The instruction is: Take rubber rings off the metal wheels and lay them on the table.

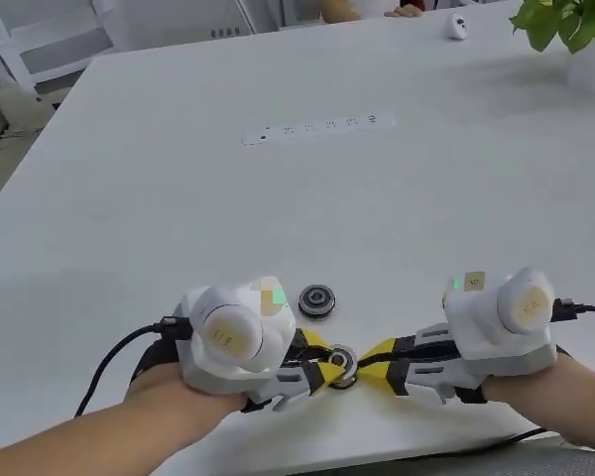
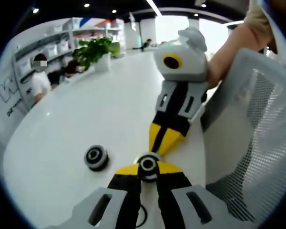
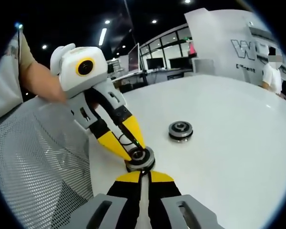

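A small metal wheel (image 1: 341, 363) (image 2: 148, 163) (image 3: 140, 157) with a dark rubber ring is held just above the white table (image 1: 278, 218) near its front edge. My left gripper (image 1: 327, 369) (image 2: 148, 168) (image 3: 131, 145) is shut on it, one yellow finger on each side. From the other side my right gripper (image 1: 362, 365) (image 3: 143, 175) (image 2: 158, 145) meets the wheel's rim with its jaws pressed together, seemingly pinching the ring. A second wheel (image 1: 317, 300) (image 2: 96, 157) (image 3: 181, 130) with its black ring on lies flat on the table just behind them.
A white power strip (image 1: 317, 129) lies mid-table. A potted plant (image 1: 565, 20) and a small white object (image 1: 458, 28) stand at the far right. A mesh chair (image 2: 257, 143) (image 3: 38, 157) sits off the front edge. Cables (image 1: 109, 367) trail from the grippers.
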Tool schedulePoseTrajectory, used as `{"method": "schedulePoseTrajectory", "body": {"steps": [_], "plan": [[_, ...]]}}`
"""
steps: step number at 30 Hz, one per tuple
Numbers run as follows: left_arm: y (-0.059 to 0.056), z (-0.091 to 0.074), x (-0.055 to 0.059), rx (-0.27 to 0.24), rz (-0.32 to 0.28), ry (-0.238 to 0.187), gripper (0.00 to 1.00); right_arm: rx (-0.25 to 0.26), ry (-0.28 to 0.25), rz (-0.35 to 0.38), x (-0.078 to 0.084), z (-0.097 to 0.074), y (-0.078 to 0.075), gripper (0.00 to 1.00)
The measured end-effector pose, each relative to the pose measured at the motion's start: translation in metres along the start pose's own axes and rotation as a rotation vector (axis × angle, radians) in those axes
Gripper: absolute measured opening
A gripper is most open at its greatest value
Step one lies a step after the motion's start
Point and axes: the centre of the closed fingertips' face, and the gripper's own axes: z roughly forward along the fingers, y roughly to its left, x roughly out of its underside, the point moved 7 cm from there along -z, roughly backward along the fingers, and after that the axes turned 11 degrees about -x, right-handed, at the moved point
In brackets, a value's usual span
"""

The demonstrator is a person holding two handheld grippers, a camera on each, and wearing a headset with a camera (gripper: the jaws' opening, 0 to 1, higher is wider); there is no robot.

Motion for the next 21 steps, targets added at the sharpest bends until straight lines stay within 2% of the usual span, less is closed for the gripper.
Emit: {"method": "schedulePoseTrajectory", "body": {"steps": [8,11,13,14,17,19,21], "plan": [[-0.0004,0.0,-0.0004,-0.006,0.006,0.0,0.12,0.014,0.03,0.008,-0.0025,0.0011,-0.0014,0.0],[-0.0006,0.0,-0.0005,-0.008,0.012,0.0,0.12,0.019,0.029,0.04,-0.0027,0.0008,-0.0013,0.0],[-0.0001,0.0,-0.0004,-0.006,0.012,0.0,0.12,0.017,0.009,0.089,-0.0017,0.0004,-0.0015,0.0],[-0.0001,0.0,-0.0004,-0.006,0.013,0.0,0.12,0.009,-0.022,0.118,-0.0015,-0.0006,-0.0022,0.0],[-0.0002,0.0,-0.0004,-0.007,0.015,-0.001,0.12,0.008,-0.044,0.156,-0.0005,-0.0035,-0.0029,0.0],[-0.0002,0.0,-0.0005,-0.007,0.016,-0.001,0.12,0.003,-0.088,0.199,-0.0029,-0.0056,-0.0035,0.0],[-0.0003,0.0,-0.0005,-0.007,0.015,-0.001,0.12,0.01,-0.108,0.224,-0.0046,-0.0087,-0.0056,0.0]]}}
